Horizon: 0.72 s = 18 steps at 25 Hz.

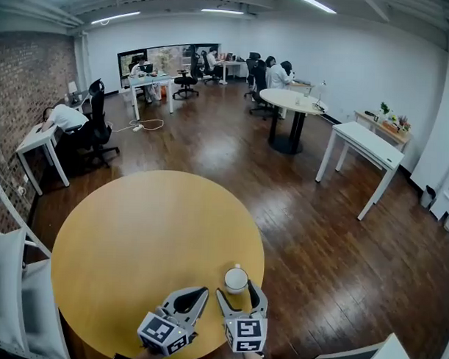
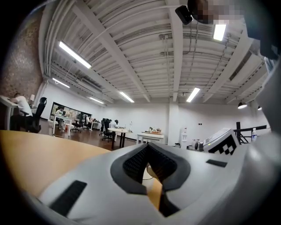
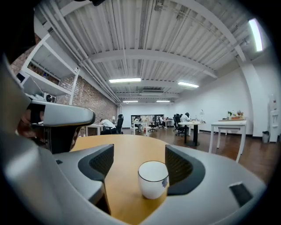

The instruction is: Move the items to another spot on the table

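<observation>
Head view: one round tabletop, one white cup near its near right edge, and two claws. The left claw points forward just beside the right claw, which flanks the cup.

Left gripper view: jaws together, nothing held.

Right gripper view: jaws apart, with the cup upright between them, ungripped.

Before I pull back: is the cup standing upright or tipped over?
Upright: the cup stands on its base on the table, rim level and facing up.
</observation>
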Each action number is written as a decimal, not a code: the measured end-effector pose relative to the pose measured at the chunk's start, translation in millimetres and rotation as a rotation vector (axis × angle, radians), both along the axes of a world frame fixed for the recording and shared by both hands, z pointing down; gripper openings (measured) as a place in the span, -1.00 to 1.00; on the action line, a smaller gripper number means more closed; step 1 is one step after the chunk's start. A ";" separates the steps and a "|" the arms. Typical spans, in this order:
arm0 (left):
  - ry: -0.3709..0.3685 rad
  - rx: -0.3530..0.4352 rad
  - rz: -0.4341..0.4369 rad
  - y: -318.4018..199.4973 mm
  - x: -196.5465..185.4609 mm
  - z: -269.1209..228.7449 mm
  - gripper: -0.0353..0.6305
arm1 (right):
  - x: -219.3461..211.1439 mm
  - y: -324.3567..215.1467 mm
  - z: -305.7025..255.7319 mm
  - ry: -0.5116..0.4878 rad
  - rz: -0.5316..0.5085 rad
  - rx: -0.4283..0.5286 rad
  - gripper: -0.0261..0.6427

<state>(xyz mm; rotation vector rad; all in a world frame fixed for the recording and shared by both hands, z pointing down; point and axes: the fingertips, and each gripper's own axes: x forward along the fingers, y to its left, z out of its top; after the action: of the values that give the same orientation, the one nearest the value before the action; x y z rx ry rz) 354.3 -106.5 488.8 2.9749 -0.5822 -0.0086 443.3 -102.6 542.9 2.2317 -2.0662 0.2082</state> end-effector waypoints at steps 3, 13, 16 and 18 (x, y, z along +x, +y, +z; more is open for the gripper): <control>-0.012 -0.021 -0.028 -16.3 -0.7 14.0 -0.83 | 12.3 -17.3 28.3 -0.037 0.011 -0.042 0.30; -0.043 -0.070 -0.064 -47.1 23.2 54.6 -0.84 | 30.3 -50.7 99.2 -0.080 -0.009 -0.108 0.44; -0.043 -0.070 -0.066 -53.0 27.6 57.5 -0.84 | 30.5 -62.5 107.5 -0.064 -0.032 -0.130 0.44; -0.043 -0.071 -0.068 -57.8 29.1 58.9 -0.84 | 31.0 -68.7 109.7 -0.038 -0.043 -0.131 0.44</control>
<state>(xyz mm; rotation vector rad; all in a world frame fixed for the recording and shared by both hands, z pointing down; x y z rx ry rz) 383.4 -164.3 547.7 2.8921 -0.6735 0.0692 474.3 -171.3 652.6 2.1216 -2.0527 0.3734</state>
